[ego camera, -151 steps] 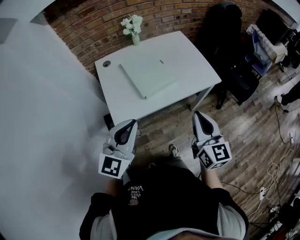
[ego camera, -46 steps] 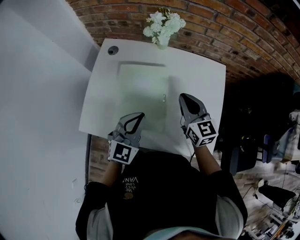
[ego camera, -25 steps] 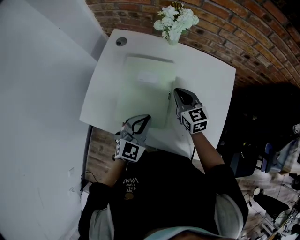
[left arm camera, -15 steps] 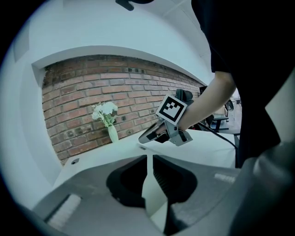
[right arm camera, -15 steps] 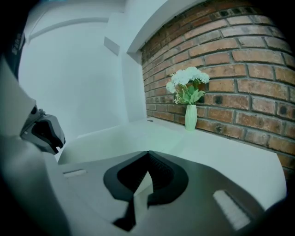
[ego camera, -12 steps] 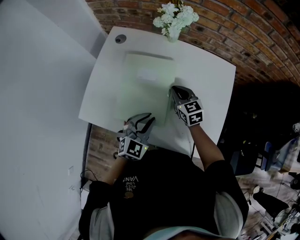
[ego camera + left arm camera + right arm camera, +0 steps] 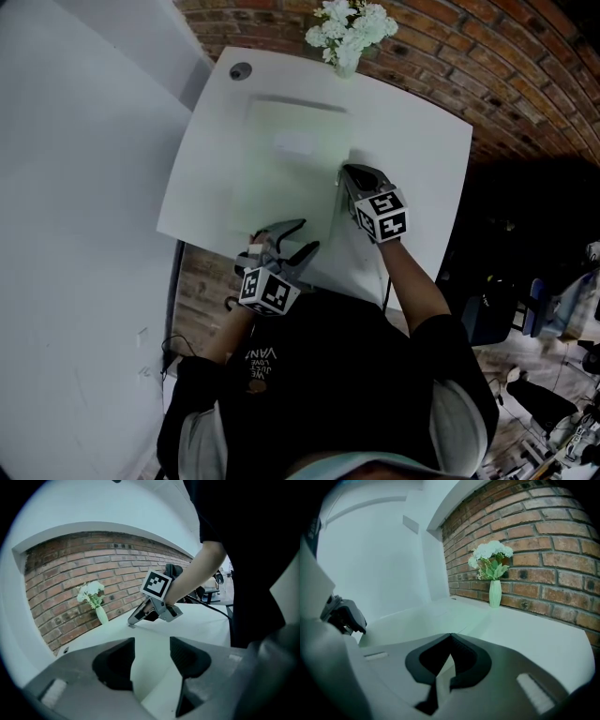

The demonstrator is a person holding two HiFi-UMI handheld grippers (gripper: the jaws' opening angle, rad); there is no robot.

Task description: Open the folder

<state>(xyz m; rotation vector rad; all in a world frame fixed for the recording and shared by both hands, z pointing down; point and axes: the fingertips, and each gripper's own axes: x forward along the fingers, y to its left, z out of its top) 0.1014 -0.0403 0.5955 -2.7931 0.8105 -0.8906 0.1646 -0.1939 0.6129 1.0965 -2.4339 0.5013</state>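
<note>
Now the folder [image 7: 281,187], pale green and closed, lies flat on the white table [image 7: 422,141], its far end toward the brick wall [image 7: 487,56] and its near end close to the table's front edge. A small white label [image 7: 293,143] sits on its cover. A green vase [image 7: 347,64] of white flowers [image 7: 349,23] stands just beyond the folder's far right corner, and a round hole [image 7: 241,70] marks the table's far left corner. The right gripper [image 7: 345,173] points down at the folder's right edge, about halfway along it. In the right gripper view its jaws are together, tips meeting [image 7: 451,638], with nothing visibly pinched between them; whether the tips touch the folder's edge cannot be told. The cover [image 7: 436,616] stretches ahead of them toward the vase [image 7: 495,593]. The left gripper [image 7: 307,234] is at the table's front edge by the folder's near end. Its jaws have just been opening and stand apart [image 7: 152,656]. Between them the left gripper view shows only pale surface, with what looks like the folder's edge running across it, and neither pad presses on anything. That view also shows the right gripper [image 7: 133,620] across the folder [image 7: 150,637], nose down by the cover, its marker cube [image 7: 156,584] uppermost, with the vase [image 7: 101,616] behind against the wall.
</note>
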